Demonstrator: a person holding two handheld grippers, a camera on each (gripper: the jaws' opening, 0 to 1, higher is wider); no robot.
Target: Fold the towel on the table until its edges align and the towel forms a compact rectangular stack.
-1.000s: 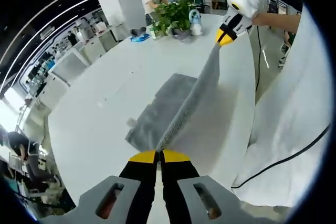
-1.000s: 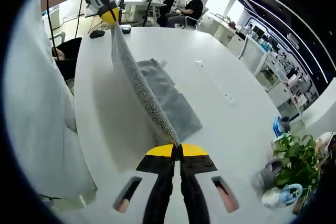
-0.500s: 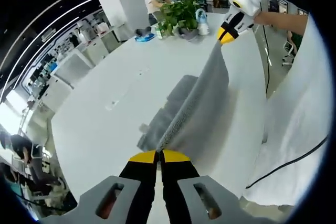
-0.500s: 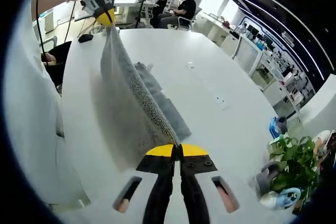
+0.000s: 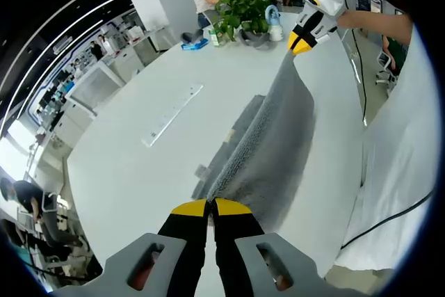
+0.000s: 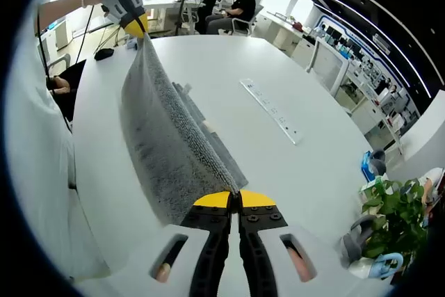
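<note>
Mid-fold: grey terry-cloth towel (image 5: 268, 140) lifted along one edge and stretched taut between the two tongs, its lower part trailing on the white oval bench (image 5: 139, 165). Left tongs (image 5: 210, 206), yellow-tipped and black, pinched tight on one corner of the towel; right tongs (image 6: 233, 199) clamped likewise on the other corner of that edge. Each also seen from the far side — right tongs (image 5: 300, 43) at the towel's top end in the left gripper view, left tongs (image 6: 136, 24) in the right gripper view.

Next move, by judgement: carry the raised edge across and lower it onto the opposite edge, both corners level so the edges meet — uneven pull would skew the stack.

Containers: potted green plant (image 5: 243, 15) at the bench's far end, leafy stems in its pot; pale bottle (image 5: 274, 29) just beside it, contents too small to tell.
</note>
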